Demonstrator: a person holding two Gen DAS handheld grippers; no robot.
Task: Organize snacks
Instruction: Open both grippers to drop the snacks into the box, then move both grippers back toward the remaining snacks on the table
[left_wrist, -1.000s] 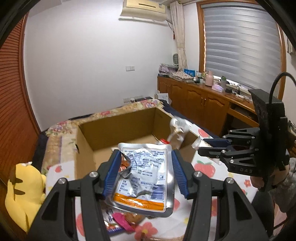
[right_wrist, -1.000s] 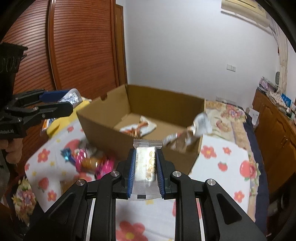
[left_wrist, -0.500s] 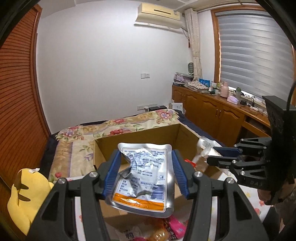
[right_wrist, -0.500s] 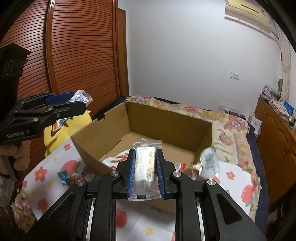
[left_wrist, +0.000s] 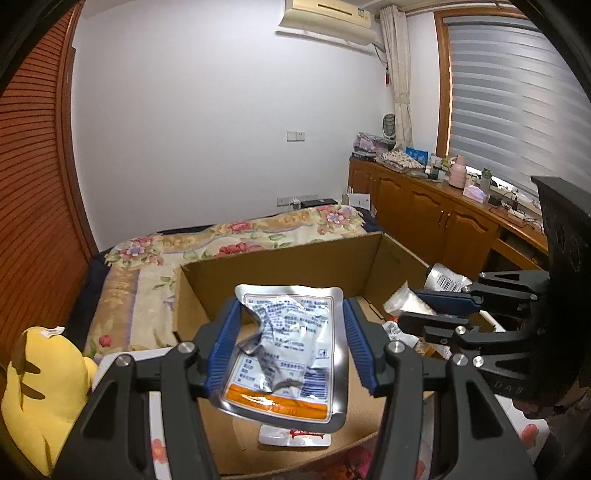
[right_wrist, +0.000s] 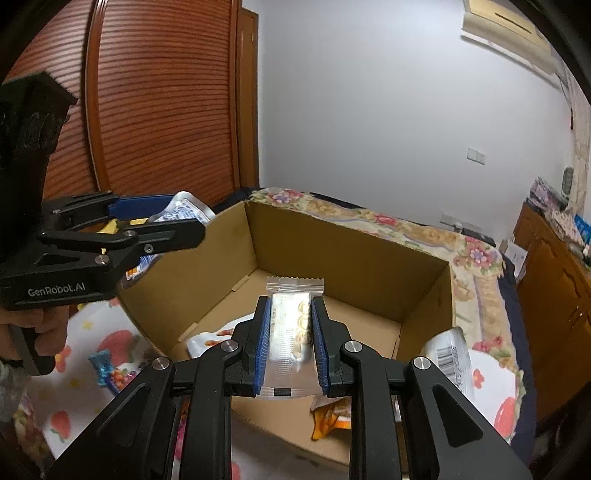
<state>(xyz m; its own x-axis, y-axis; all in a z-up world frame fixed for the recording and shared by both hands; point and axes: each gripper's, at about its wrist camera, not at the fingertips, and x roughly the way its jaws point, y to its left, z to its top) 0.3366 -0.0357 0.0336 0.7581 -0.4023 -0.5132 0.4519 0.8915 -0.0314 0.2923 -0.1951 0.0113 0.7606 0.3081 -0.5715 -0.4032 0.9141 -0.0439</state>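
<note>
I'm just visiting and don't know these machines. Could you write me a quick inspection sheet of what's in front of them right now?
Surface: bed with floral quilt and fruit-print cloth.
Job's things: open cardboard box with a few packets inside; loose snacks beside it.
Clutter: yellow plush toy.
Grippers: left gripper clamps a silver pouch; right gripper clamps a clear-wrapped snack bar; both over the box.
Cables: nothing seen near the box.
Surroundings: wooden cabinets, blinds, air conditioner.
</note>
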